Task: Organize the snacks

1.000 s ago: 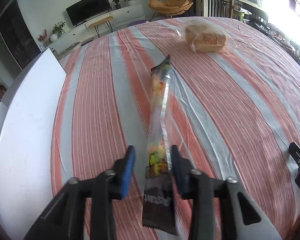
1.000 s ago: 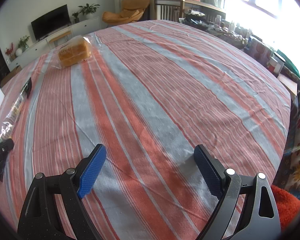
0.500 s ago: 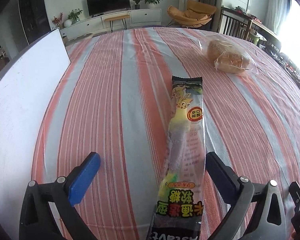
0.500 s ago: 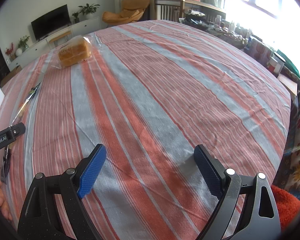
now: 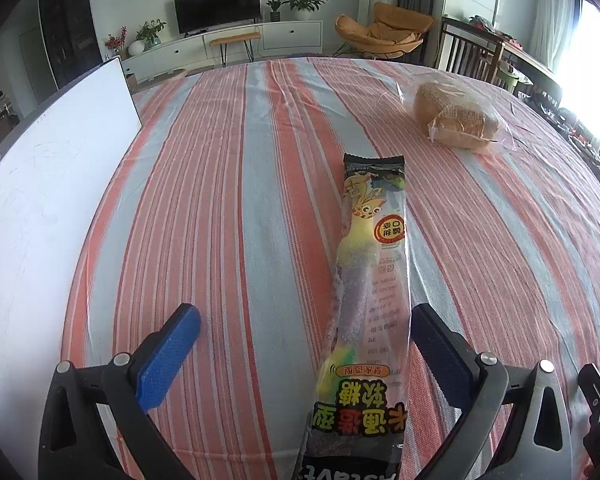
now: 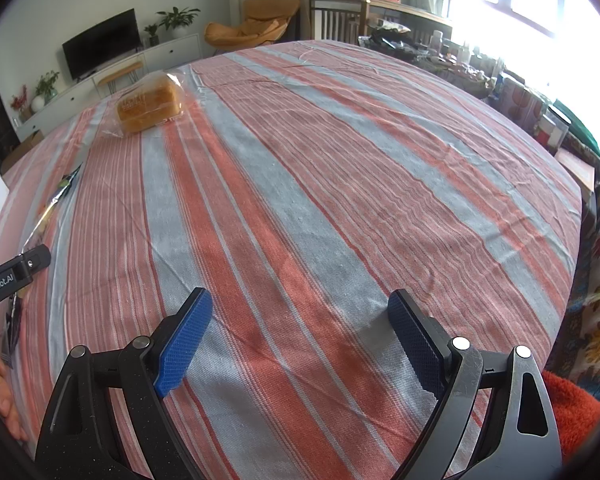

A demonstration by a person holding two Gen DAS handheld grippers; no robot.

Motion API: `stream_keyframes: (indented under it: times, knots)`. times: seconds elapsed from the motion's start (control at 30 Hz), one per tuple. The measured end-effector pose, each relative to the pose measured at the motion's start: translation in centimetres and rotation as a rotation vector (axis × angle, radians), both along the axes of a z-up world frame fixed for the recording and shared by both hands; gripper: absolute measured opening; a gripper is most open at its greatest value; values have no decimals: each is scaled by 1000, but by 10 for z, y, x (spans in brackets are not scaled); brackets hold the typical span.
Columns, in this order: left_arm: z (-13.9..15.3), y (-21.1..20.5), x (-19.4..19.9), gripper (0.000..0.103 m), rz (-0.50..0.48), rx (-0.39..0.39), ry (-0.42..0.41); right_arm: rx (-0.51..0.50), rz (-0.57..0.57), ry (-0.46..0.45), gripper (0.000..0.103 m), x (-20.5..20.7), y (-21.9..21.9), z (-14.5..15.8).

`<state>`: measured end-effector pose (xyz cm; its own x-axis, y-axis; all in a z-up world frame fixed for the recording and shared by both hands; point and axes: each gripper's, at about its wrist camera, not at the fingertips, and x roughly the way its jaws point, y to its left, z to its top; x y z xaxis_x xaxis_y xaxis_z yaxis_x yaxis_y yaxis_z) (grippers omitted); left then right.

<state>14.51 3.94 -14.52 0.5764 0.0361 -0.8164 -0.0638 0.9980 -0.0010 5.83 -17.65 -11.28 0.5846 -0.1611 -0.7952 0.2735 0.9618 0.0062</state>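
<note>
Here, at nine o'clock in the left wrist view, a white board (image 5: 48, 184) lies flat on the striped table (image 5: 228, 200); the left gripper (image 5: 304, 354) stands wide, gripping nothing, the long candy packet (image 5: 370, 280) lying flat between its pads, free of both, likely set down lengthwise to line up neatly; at one o'clock sits the bagged bread (image 5: 456, 118), well apart, probably awaiting its turn; the right gripper (image 6: 300, 340) hangs wide and empty over bare cloth, seemingly kept ready.
</note>
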Motion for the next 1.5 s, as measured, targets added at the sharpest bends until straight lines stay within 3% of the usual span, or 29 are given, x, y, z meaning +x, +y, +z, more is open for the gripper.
stream_keyframes:
  times: [1.33, 1.43, 1.5]
  knots:
    - [0, 0, 0, 103, -1, 0, 0, 14, 7, -1, 92, -1, -1, 1]
    - [0, 0, 0, 103, -1, 0, 0, 201, 10, -112, 90, -13, -21, 15]
    - [0, 0, 1, 103, -1, -1, -1, 201, -14, -182, 90, -15, -29, 29]
